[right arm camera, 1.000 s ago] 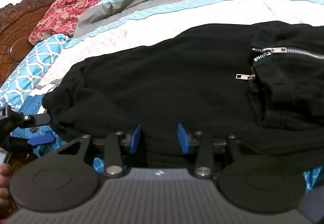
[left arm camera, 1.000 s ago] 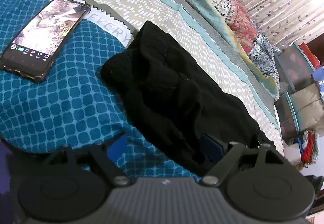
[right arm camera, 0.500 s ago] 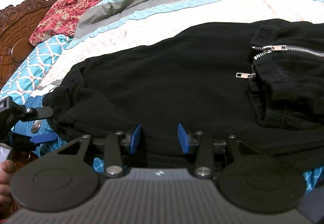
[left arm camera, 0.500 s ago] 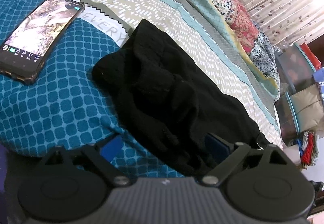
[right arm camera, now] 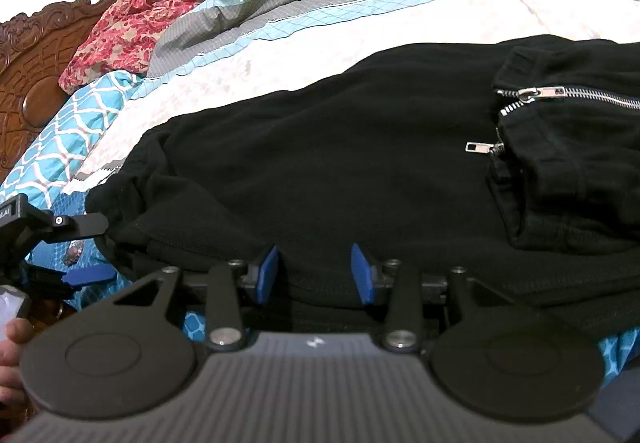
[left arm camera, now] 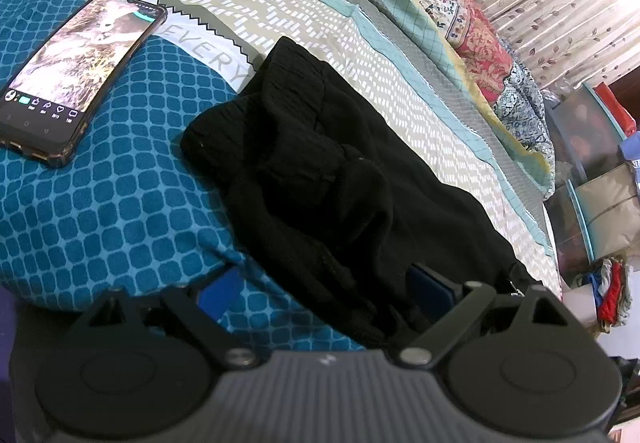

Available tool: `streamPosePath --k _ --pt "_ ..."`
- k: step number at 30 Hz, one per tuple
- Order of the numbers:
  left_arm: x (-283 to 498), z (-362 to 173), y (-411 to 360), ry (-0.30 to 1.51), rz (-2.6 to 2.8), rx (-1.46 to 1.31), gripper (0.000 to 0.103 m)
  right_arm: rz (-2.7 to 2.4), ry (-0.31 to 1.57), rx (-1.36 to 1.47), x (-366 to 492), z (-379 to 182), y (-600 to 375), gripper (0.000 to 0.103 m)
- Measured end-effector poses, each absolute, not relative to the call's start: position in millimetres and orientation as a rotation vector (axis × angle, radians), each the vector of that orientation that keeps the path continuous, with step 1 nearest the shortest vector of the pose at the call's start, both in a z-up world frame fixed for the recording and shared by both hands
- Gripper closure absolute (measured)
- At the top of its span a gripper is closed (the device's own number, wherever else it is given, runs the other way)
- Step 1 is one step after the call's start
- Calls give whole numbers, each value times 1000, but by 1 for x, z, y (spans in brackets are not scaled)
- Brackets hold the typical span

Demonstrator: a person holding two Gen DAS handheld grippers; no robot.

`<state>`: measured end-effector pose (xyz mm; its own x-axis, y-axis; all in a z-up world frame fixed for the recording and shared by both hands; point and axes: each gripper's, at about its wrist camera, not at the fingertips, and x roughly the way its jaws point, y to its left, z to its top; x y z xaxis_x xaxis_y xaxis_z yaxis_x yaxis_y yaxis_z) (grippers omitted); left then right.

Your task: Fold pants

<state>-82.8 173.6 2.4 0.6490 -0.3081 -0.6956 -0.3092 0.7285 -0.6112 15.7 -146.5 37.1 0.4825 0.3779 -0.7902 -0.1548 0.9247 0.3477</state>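
Observation:
Black pants [left arm camera: 340, 183] lie folded on the bed, their bunched end toward the phone. My left gripper [left arm camera: 324, 289] stands open at their near edge, one blue pad over the bedspread and the other against the black cloth. In the right wrist view the pants [right arm camera: 320, 163] spread wide, with a zippered pocket [right arm camera: 560, 93] at the right. My right gripper [right arm camera: 315, 275] is shut on the thick near edge of the pants, and black cloth fills the gap between its pads. The left gripper [right arm camera: 86, 249] also shows at the far left of that view, by the pants' end.
A phone [left arm camera: 76, 83] with a lit screen lies on the blue patterned bedspread [left arm camera: 100, 223] left of the pants. A floral quilt [left arm camera: 460, 23] is heaped along the far side. A carved wooden headboard [right arm camera: 32, 83] stands at the left. Storage boxes [left arm camera: 600, 203] stand beside the bed.
The left gripper's jaws have widened a little off the cloth, and the phone and pants have slid slightly left in its view. The right gripper has kept its hold.

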Motion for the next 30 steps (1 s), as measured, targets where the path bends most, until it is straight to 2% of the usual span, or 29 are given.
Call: streamPosePath --k 30 --pt "-73 2 167 907 1 -745 9 335 1018 263 17 37 -151 59"
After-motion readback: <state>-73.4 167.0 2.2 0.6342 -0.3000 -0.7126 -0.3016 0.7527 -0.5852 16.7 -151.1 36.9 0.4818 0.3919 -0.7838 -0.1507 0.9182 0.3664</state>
